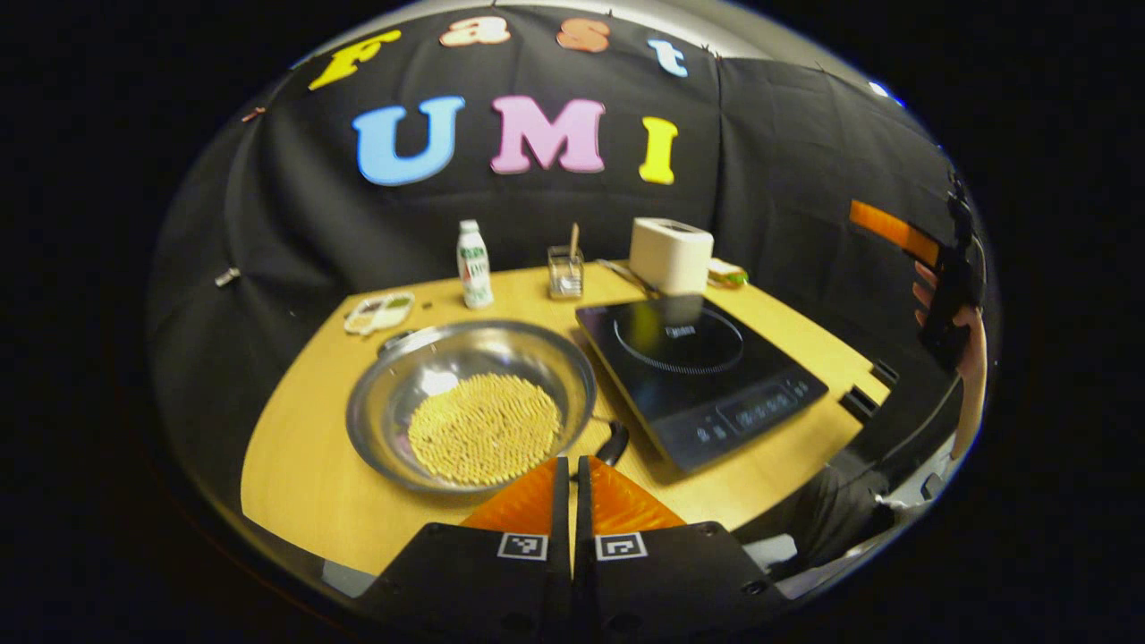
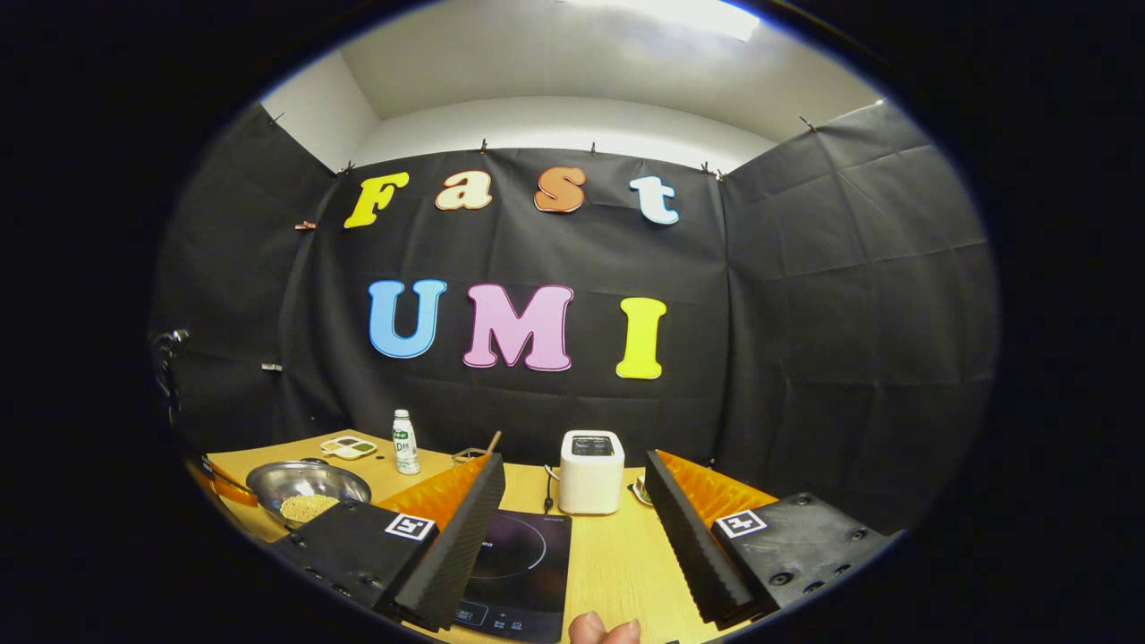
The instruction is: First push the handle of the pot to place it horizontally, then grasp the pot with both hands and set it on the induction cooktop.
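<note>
Here left gripper (image 1: 572, 478) jaws together (right gripper (image 2: 572, 519) apart) above pot (image 1: 471, 404) rim.

In the left gripper view the left gripper (image 1: 572, 487) rises from the bottom centre of the frame, its two orange-backed fingers (image 1: 523, 501) brought together with only a thin dark slit between them, nothing caught there. At the far right edge of that view the right gripper (image 1: 899, 228) shows as an orange and black bar held high, with a hand (image 1: 962, 335) wrapped around its dark body below. In the right gripper view the right gripper (image 2: 572, 528) has its jaws spread wide, the fingers (image 2: 447, 555) slanting apart across the lower frame. Two fingertips (image 2: 606, 630) peek in at the bottom centre edge.
</note>
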Tool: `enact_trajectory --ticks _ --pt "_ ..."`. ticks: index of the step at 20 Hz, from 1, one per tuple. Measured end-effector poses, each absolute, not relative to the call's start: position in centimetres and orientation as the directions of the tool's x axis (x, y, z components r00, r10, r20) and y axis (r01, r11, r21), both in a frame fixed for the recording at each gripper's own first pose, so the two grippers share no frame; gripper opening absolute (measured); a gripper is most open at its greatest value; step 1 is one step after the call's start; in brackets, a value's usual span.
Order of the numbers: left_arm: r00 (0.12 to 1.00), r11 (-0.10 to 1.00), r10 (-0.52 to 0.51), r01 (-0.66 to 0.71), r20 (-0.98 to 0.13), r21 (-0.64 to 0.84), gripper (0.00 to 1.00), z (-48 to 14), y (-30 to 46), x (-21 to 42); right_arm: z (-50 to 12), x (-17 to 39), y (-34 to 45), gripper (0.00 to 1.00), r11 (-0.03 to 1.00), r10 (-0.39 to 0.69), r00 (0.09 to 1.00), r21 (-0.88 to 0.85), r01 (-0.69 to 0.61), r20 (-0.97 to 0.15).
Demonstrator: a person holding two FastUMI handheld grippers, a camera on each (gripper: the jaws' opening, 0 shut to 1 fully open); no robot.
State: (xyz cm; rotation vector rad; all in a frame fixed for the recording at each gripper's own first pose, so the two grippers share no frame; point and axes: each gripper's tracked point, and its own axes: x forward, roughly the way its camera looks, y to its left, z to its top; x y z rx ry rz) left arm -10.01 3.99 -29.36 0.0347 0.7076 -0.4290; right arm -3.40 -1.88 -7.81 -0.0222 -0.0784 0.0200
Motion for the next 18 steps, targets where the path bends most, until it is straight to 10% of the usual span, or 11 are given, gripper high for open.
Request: enact_trajectory --ticks 6,18 --pt "0.480 0.892 -0.295 0.447 -0.826 -0.059 0.05 -34.3 5.7 -9.3 -7.8 -3.9 -2.2 0.98 0.998 0.016 0.995 -0.061 -0.010 0.103" --pt "0.463 0.876 -0.172 0.475 -0.869 0.080 0.05 -33.8 4.2 -5.8 -9.2 -4.1 -3.3 0.98 0.998 0.002 0.998 -0.062 0.002 0.067"
